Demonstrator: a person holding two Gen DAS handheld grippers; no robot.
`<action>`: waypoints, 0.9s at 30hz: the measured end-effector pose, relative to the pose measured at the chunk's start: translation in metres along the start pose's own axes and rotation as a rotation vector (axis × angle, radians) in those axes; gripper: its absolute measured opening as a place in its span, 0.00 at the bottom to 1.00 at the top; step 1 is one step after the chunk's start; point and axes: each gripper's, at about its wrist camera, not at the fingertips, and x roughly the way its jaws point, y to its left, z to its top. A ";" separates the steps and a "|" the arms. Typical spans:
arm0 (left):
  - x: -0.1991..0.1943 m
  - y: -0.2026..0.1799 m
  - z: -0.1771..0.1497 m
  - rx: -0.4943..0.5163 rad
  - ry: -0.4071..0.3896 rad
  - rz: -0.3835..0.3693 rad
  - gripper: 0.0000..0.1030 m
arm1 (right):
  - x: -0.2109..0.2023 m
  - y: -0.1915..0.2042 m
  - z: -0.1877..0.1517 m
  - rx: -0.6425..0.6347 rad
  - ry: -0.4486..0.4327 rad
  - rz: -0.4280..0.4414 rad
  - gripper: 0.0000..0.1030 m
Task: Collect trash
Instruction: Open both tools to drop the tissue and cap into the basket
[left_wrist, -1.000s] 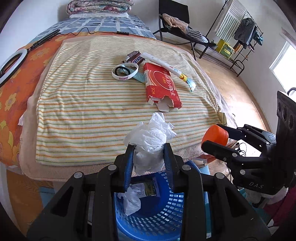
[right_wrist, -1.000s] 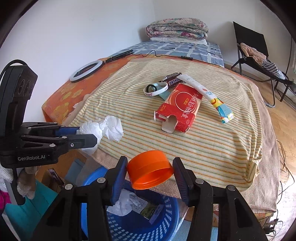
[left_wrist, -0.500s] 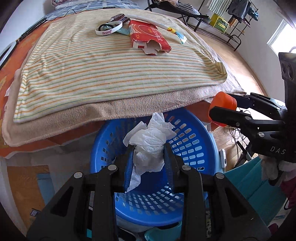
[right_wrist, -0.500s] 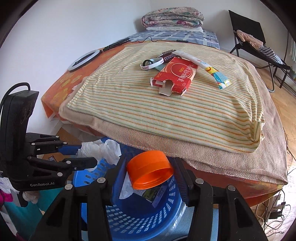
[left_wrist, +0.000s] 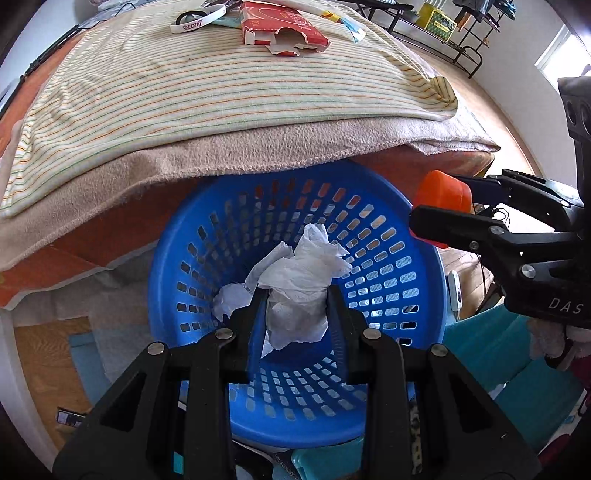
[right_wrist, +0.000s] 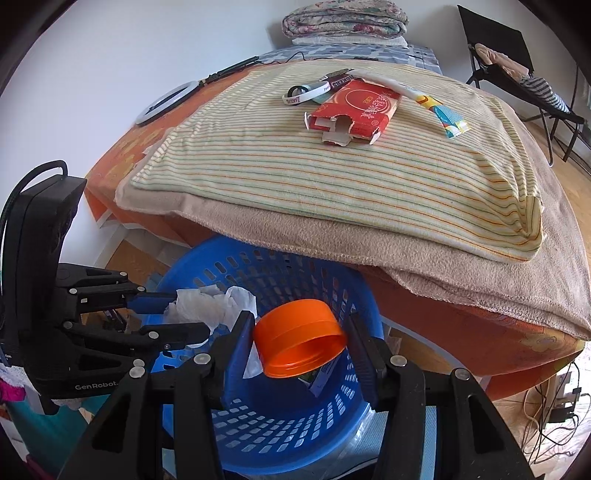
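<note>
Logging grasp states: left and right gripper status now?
Left gripper: closed on crumpled tissue, over the blue basket.
Right gripper: closed on orange cap.

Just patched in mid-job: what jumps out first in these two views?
The big blue basket sits on the floor against the bed's edge, with both tongs over it. The left tongs grip crumpled white tissue; the right tongs hold an orange cap. A torn red box lies on the striped blanket.
</note>
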 end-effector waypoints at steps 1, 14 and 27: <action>0.001 -0.001 -0.001 0.004 0.004 0.000 0.30 | 0.001 0.001 0.000 -0.003 0.003 -0.002 0.51; 0.005 -0.001 -0.002 0.002 0.020 0.012 0.33 | 0.017 0.002 -0.004 0.003 0.043 0.000 0.52; 0.007 0.001 -0.001 -0.008 0.014 0.036 0.59 | 0.018 -0.001 -0.003 0.031 0.046 -0.011 0.66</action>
